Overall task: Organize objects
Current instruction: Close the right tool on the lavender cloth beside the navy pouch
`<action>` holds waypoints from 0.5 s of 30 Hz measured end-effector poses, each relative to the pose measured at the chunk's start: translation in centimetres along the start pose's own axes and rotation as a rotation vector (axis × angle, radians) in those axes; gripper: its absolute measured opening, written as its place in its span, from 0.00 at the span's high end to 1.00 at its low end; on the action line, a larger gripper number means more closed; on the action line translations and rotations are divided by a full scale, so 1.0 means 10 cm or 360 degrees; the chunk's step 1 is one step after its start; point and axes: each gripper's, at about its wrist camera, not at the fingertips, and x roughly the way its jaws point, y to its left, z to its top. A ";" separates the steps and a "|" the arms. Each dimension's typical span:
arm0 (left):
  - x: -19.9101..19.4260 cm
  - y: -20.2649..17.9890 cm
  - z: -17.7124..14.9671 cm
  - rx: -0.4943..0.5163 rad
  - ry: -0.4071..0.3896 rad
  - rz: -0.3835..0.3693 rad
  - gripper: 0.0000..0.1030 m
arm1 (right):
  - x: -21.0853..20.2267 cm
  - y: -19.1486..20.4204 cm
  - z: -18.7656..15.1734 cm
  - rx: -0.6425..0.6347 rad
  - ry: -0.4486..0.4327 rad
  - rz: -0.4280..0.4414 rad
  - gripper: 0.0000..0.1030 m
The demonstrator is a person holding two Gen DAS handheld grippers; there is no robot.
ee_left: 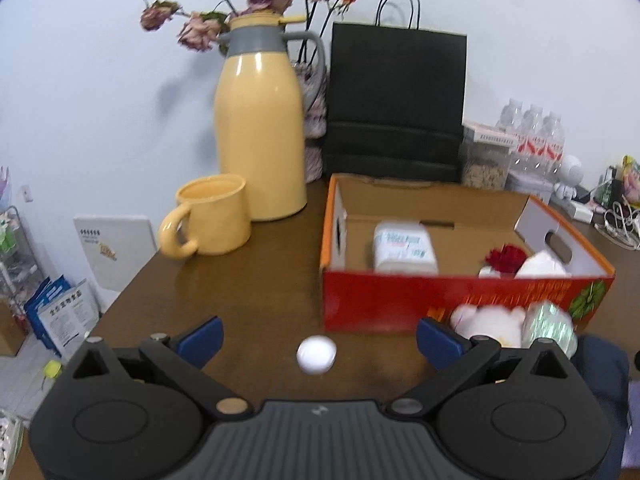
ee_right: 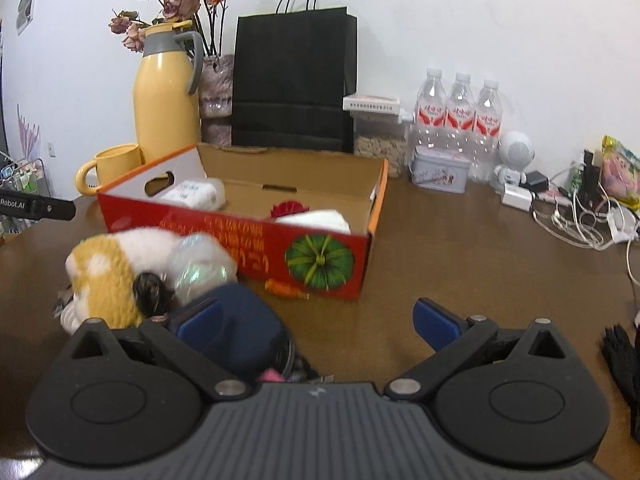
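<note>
White ball (ee_left: 316,355) blurred between wide-open left tool (ee_left: 319,340); right tool (ee_right: 318,322) wide, empty.

White wall (ee_right: 480,20), dark brown wooden table (ee_right: 460,248), wire rack (ee_left: 12,248) at left

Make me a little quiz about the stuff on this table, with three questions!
1. True or false: the left gripper is open, with a small white ball lying on the table between its fingers.
2. What colour is the tall jug behind the mug?
3. Where is the plush toy? A) inside the red box B) on the table in front of the box C) in the black bag

Key: 1 true; 2 yellow; 3 B
</note>
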 end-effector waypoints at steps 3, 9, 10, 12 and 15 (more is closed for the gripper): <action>-0.03 0.07 -0.16 -0.0020 0.0044 0.0007 0.00 | -0.08 0.00 -0.12 0.0029 0.0019 -0.0003 0.00; -0.09 0.18 -0.43 -0.0054 0.0134 0.0015 0.00 | -0.19 -0.02 -0.37 0.0078 0.0095 -0.0016 0.00; -0.11 0.20 -0.47 -0.0057 0.0142 0.0013 0.00 | -0.20 -0.01 -0.40 0.0076 0.0107 -0.0016 0.00; -0.14 0.22 -0.52 -0.0067 0.0156 0.0001 0.00 | -0.24 0.01 -0.47 0.0070 0.0126 -0.0014 0.00; -0.20 0.23 -0.57 -0.0082 0.0170 -0.0019 0.00 | -0.29 0.04 -0.54 0.0069 0.0142 -0.0003 0.00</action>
